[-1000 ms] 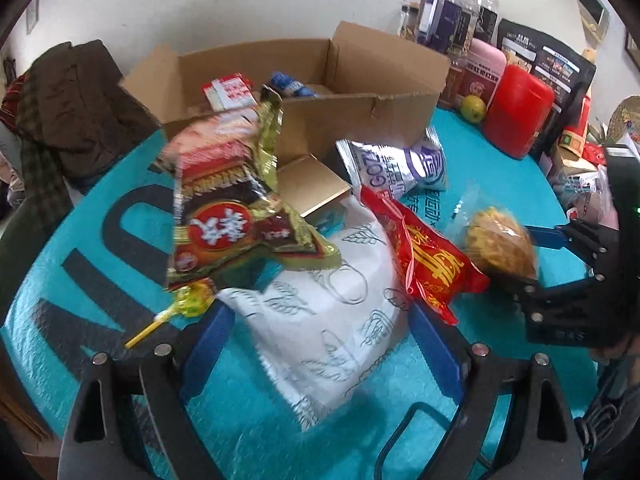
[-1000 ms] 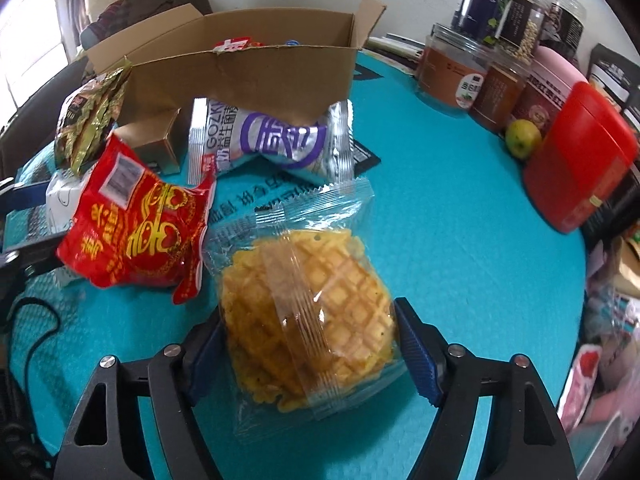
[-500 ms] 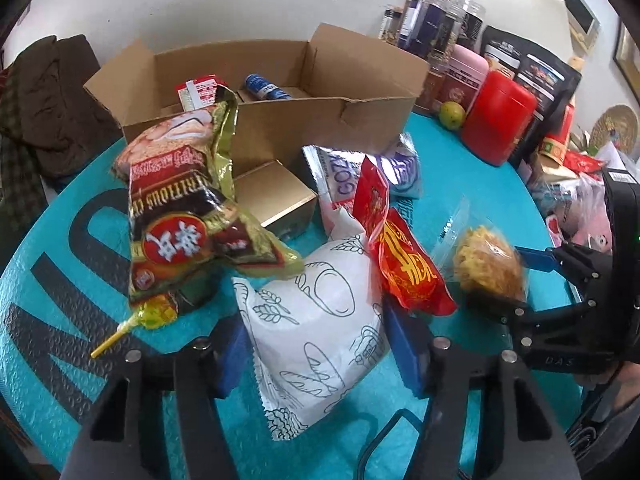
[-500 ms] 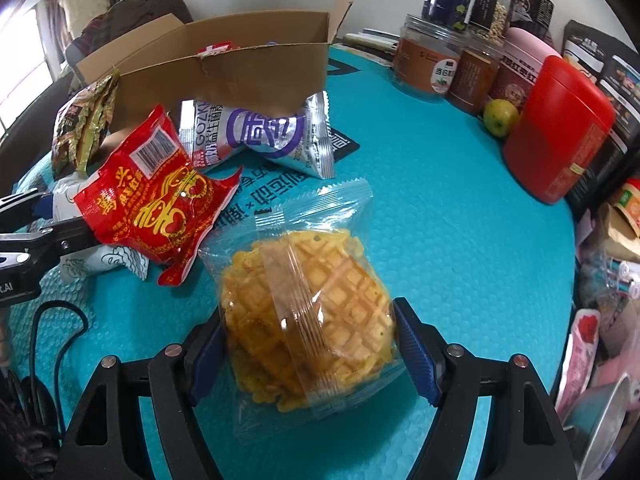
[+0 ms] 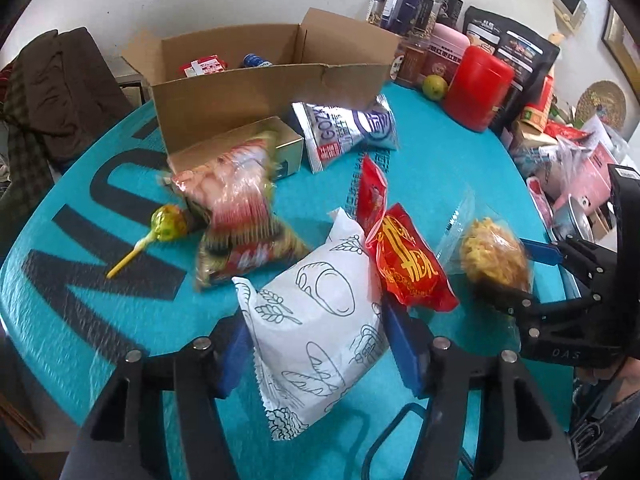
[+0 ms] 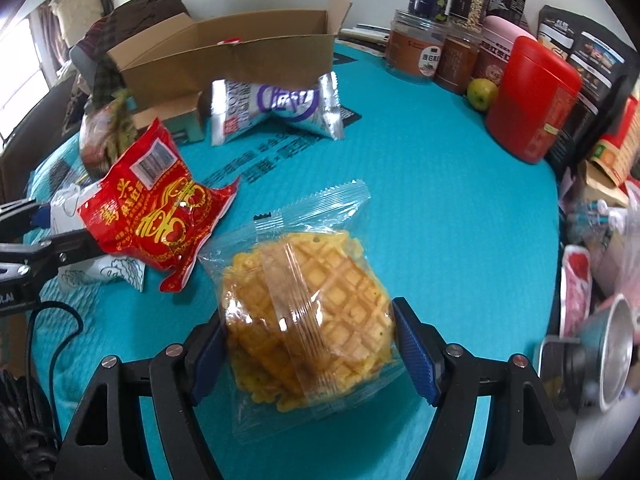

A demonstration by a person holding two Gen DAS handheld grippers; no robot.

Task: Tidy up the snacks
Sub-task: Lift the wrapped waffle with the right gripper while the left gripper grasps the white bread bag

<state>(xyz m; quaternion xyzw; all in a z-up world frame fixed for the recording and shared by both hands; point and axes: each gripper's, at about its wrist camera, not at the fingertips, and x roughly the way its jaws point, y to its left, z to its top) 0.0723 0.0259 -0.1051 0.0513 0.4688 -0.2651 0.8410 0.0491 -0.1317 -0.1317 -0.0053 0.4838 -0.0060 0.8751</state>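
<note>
Bread in a white printed bag (image 5: 316,320) sits clamped between the blue pads of the left gripper (image 5: 316,340) in the left wrist view, fingers closed on both its sides. A red packet (image 5: 404,256) leans on the bag's far right corner, touching it. Farther left lie a blurred red-and-green pouch (image 5: 240,216) and a lollipop (image 5: 164,224); a silver-purple packet (image 5: 348,128) and a gold box (image 5: 256,140) rest against the near wall of the open cardboard box (image 5: 264,92). At the right, the right gripper (image 5: 516,276) holds a waffle pack (image 5: 492,252).

From the right wrist view, the right gripper (image 6: 310,340) grips the waffle pack (image 6: 308,312) across its middle, clear wrapper bulging out near and far. It appears to be held above the teal table mat (image 6: 440,200), though contact cannot be ruled out. The cardboard box (image 6: 228,64) stands far left, the silver-purple packet (image 6: 276,108) propped at its near wall.

Judging the step as carrying both packs to the box, each should rise well above the near wall before travelling, and the squeeze should be kept light so the waffle does not crumble. Lifting the bread straight up should let the leaning red packet (image 6: 156,212) slide off rather than drag along.
</note>
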